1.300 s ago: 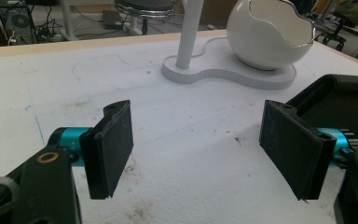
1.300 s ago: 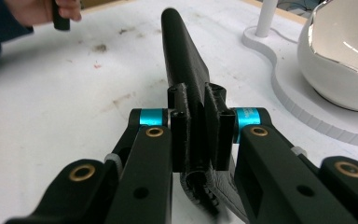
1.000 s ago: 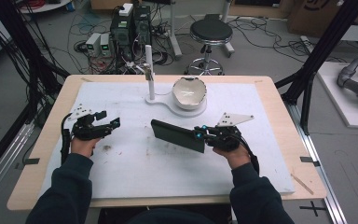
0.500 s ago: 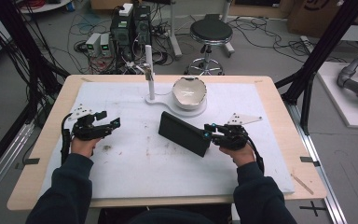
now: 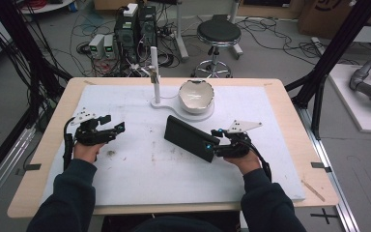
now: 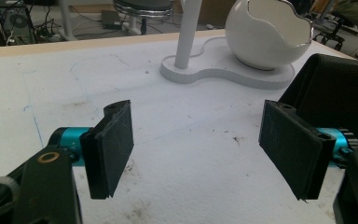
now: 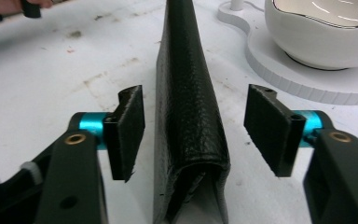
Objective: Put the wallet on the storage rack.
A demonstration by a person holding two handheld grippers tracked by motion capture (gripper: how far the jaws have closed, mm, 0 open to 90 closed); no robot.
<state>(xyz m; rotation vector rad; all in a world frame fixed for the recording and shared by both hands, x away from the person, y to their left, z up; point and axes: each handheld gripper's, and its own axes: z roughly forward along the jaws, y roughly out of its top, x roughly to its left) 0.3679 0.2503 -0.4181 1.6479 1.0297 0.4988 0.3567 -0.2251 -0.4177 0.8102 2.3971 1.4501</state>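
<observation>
The black leather case [image 5: 189, 138] lies on the white table [image 5: 140, 193] cover, slightly right of centre, its long axis running from about ten o'clock to four o'clock in the high view. Its near end sits between the fingers of the right gripper [image 5: 213, 145], which points toward nine o'clock. In the right gripper view the case [image 7: 186, 116] stands on its long edge as a folded sleeve, open end toward the camera, and runs straight away toward twelve o'clock along the gripper's own line. The right fingers [image 7: 130, 130] have just been opening: both pads stand clear of the leather, a visible gap on each side, so the case is released though still between them.

The left gripper [image 5: 107, 131] rests at the nine o'clock side of the table, well apart from the case, its fingers [image 6: 109, 154] spread wide with nothing between them. From the left gripper view the case [image 6: 340, 88] shows at roughly two o'clock, beyond the right-hand finger.

Beyond the case, toward twelve o'clock, stands a white egg-shaped bowl [image 5: 196, 94] on a white base [image 5: 169, 104] with an upright post [image 5: 155, 72].

The right hand is by far the nearer. Any regrasp would likely mean closing across the case's thin width; a withdrawal would likely run back along its long axis, toward four o'clock.
</observation>
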